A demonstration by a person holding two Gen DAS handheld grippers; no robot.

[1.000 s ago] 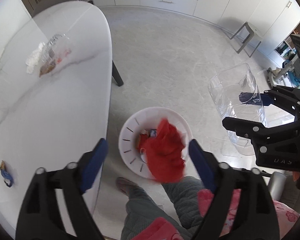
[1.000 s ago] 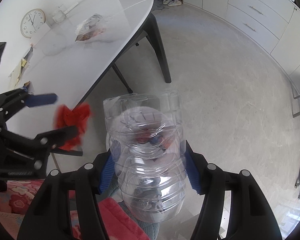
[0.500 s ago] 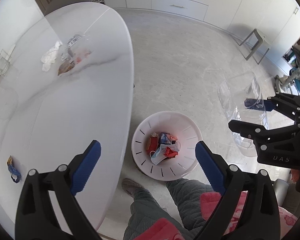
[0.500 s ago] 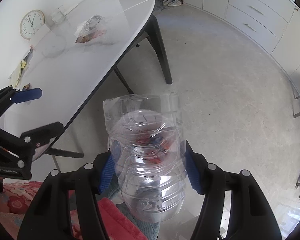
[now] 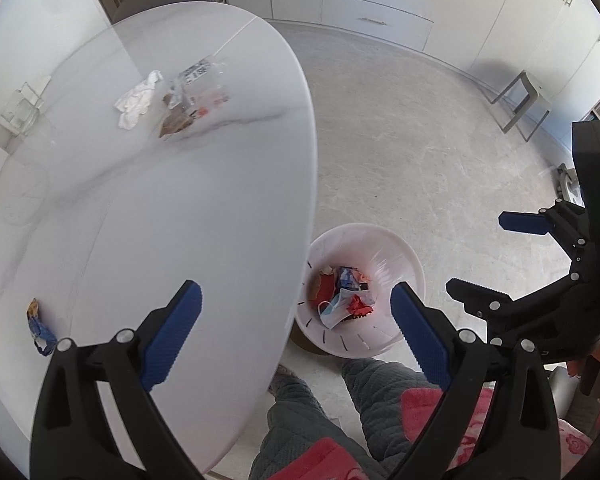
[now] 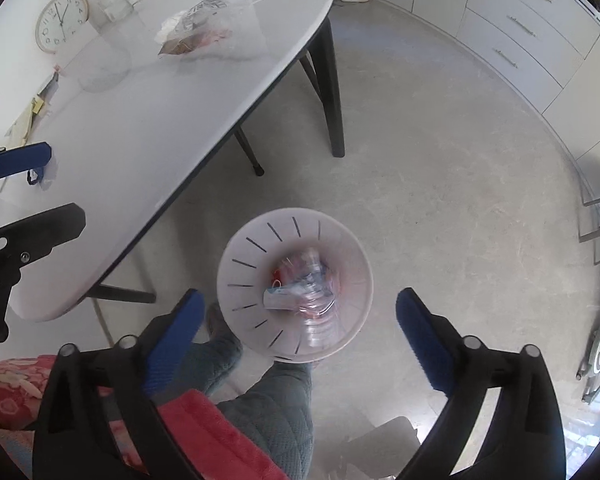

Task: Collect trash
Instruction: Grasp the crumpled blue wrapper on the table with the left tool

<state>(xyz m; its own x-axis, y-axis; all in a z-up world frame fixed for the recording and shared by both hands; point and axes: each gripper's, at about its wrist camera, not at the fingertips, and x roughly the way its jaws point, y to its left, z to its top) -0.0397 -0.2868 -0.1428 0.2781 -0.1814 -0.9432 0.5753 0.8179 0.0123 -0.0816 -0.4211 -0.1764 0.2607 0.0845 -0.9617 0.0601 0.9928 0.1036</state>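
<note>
From the left wrist, the left hand-held gripper (image 5: 296, 336) gapes wide and empty above the bench's (image 5: 172, 208) near edge; a blue wrapper (image 5: 39, 330) lies at its near-left edge, likely the next pickup.

From the right wrist, the right hand-held gripper (image 6: 298, 334) is spread empty; the clear bottle (image 6: 314, 300) lies in the bin (image 6: 244, 264).

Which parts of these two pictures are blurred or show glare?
Right wrist view: the clear bottle in the white bin is motion-smeared. Left wrist view: the table edge looks soft, and glare streaks the bin wall.
</note>
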